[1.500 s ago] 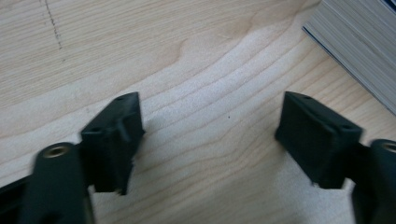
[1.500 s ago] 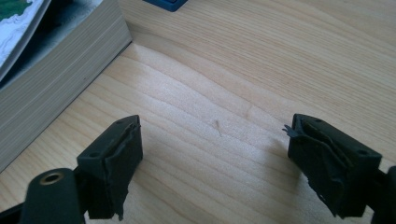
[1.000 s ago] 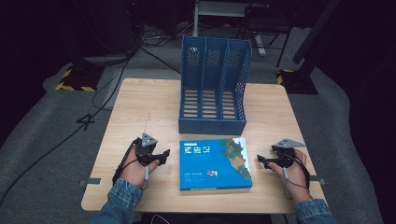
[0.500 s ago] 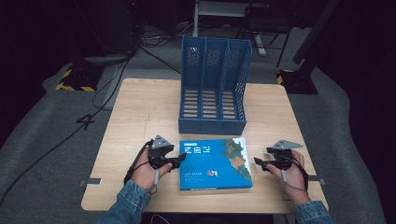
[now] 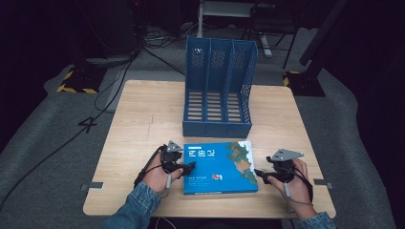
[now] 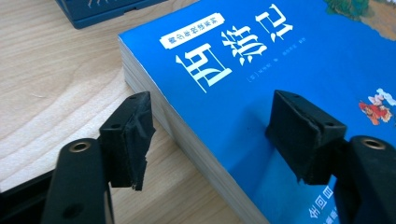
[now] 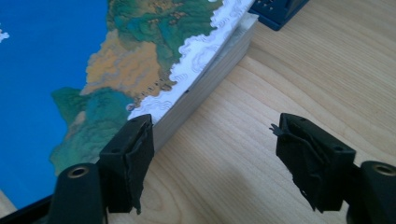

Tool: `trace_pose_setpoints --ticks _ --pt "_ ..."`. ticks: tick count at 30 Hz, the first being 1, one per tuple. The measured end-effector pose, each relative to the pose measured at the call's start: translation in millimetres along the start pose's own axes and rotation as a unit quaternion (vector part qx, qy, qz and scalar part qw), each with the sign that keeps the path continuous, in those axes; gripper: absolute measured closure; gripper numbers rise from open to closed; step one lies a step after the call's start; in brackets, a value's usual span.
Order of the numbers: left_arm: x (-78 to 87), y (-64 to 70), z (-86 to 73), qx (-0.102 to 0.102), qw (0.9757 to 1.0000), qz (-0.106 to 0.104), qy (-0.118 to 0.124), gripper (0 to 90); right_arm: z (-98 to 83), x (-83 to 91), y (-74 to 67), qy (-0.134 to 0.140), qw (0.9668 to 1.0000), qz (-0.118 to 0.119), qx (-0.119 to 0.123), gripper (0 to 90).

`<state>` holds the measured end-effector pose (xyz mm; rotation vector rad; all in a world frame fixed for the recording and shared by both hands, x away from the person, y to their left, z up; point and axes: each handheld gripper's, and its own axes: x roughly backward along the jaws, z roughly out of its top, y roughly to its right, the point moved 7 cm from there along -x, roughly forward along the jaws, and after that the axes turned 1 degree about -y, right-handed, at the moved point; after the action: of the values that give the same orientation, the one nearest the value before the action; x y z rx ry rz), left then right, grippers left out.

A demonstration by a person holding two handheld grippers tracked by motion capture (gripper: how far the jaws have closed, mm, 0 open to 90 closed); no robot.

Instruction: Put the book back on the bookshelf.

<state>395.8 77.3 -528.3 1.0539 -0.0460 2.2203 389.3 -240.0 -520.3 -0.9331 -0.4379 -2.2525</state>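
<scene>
Wooden table (image 5: 143,114) is carrying a blue file rack (image 5: 217,90) and, just in front, a flat blue book (image 5: 219,167). Left gripper (image 6: 212,126) is gaping astride the book's spine edge, holding nothing. Right gripper (image 7: 212,140) is gaping empty beside the book's page edge.

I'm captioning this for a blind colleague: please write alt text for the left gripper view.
The open left gripper straddles the edge of a thick blue book lying flat on a wooden table, one jaw over the cover, the other beside the page edges.
</scene>
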Motion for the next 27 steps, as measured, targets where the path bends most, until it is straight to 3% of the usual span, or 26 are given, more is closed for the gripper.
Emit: trace_pose_setpoints --ticks 5,12,18,23,27 --pt "-4.5 -0.2 -1.0 0.025 0.9996 -0.016 0.000 27.0 3.0 5.1 -4.2 0.008 1.0000 0.002 0.003 28.6" --pt "-6.1 1.6 -1.3 0.030 0.9994 -0.019 0.003 26.8 12.6 15.0 -15.0 0.025 0.9995 0.020 0.003 28.0" --pt "-5.2 2.9 -0.9 0.018 0.9998 -0.009 0.005 27.4 16.9 8.0 -37.3 0.023 0.9980 0.058 0.008 27.6" --pt "-5.4 3.1 -0.9 0.028 0.9996 -0.009 0.006 27.9 19.4 -4.8 -58.5 0.017 0.9955 0.089 0.026 26.3" --pt "-4.2 2.8 -0.4 0.021 0.9997 -0.004 0.008 31.0 20.1 -13.2 -64.4 0.014 0.9958 0.079 0.045 24.2"
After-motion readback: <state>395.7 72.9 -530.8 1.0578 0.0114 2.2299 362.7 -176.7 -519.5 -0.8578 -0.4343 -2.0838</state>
